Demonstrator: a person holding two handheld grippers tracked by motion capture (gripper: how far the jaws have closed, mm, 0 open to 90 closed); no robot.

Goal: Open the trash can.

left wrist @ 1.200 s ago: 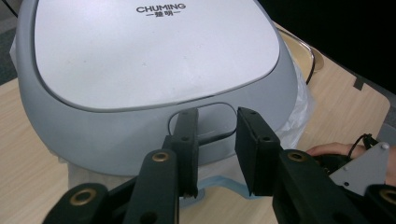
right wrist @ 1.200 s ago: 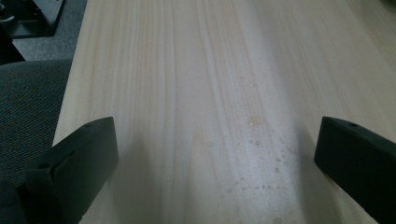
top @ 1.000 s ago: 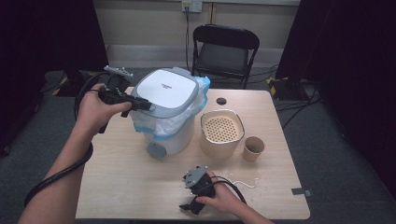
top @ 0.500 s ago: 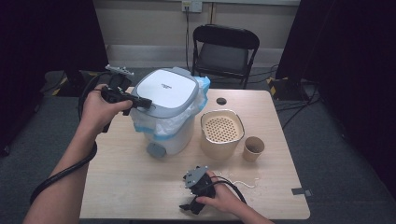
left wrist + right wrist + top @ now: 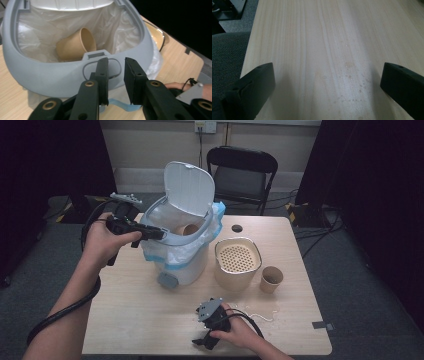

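Note:
A light grey lidded bin (image 5: 180, 265), lined with a clear bag, stands mid-table. Its lid (image 5: 187, 187) is tipped up and back. A brown paper cup (image 5: 75, 46) lies on its side inside; its rim also shows from above (image 5: 189, 228). My left gripper (image 5: 160, 234) is level at the bin's front rim, at the latch button (image 5: 112, 68). Its jaws (image 5: 116, 62) have just been opening and stand a narrow gap apart, with nothing between them. My right gripper (image 5: 202, 342) rests on the table at the front. Its jaws (image 5: 328, 75) are spread wide over bare wood.
A beige bowl with a perforated insert (image 5: 237, 262) stands right of the bin, with a second paper cup (image 5: 271, 279) beside it. A black folding chair (image 5: 242, 170) is behind the table (image 5: 125, 320). A thin white string (image 5: 260, 315) lies near my right hand.
The bin's lid has sprung from shut to upright, which uncovers the cup inside. Both hands stayed where they were.

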